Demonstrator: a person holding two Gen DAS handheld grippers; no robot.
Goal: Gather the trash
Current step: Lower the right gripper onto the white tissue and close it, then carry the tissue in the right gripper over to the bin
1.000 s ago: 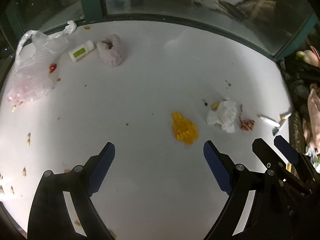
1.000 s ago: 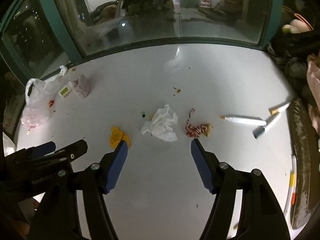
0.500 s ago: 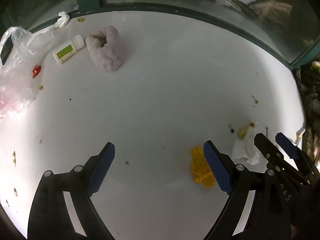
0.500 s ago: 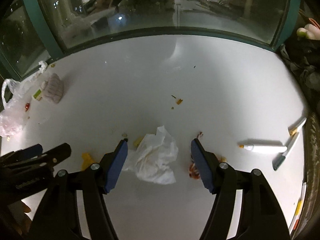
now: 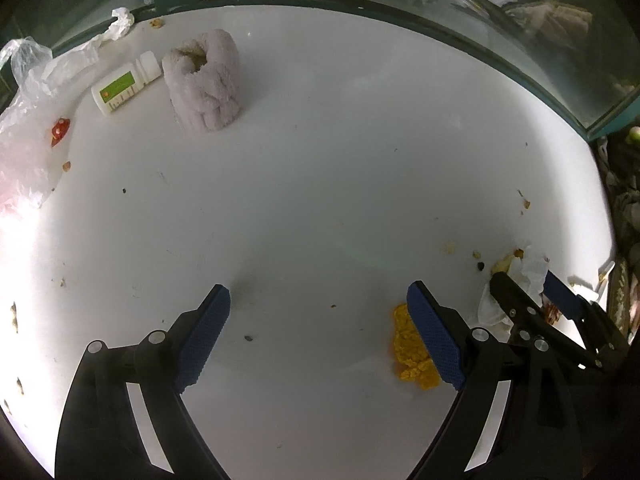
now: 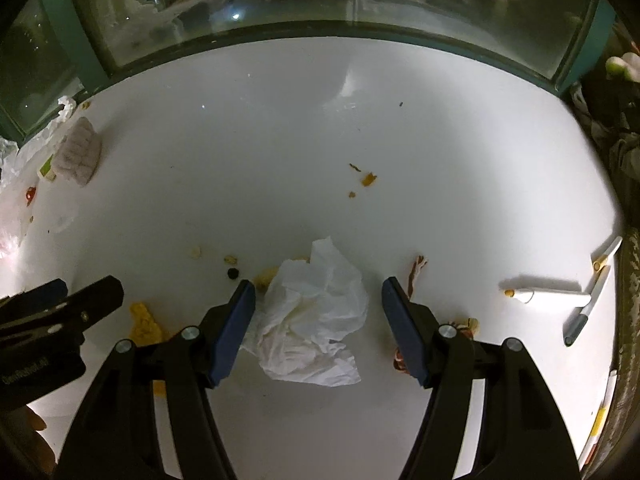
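Observation:
A crumpled white tissue (image 6: 316,316) lies on the white table between the open fingers of my right gripper (image 6: 318,312), which straddles it without closing. The tissue also shows in the left wrist view (image 5: 520,280), partly behind the right gripper (image 5: 532,292). A yellow crumbly scrap (image 5: 408,344) lies against the right finger of my open, empty left gripper (image 5: 320,328); it also shows in the right wrist view (image 6: 146,322). A red-and-white wrapper (image 6: 416,276) lies just right of my right gripper. A thin plastic bag (image 5: 24,128) lies at the far left.
A white pill bottle (image 5: 124,86) and a rolled lilac towel (image 5: 206,86) sit at the back left. White markers (image 6: 548,294) and a grey pen (image 6: 586,312) lie at the right. Crumbs (image 6: 366,179) dot the table. A glass window wall (image 6: 320,8) bounds the far edge.
Both grippers moved forward and down. The right gripper's open fingers now bracket the tissue. The left gripper drew closer to the table, the yellow scrap now by its right finger.

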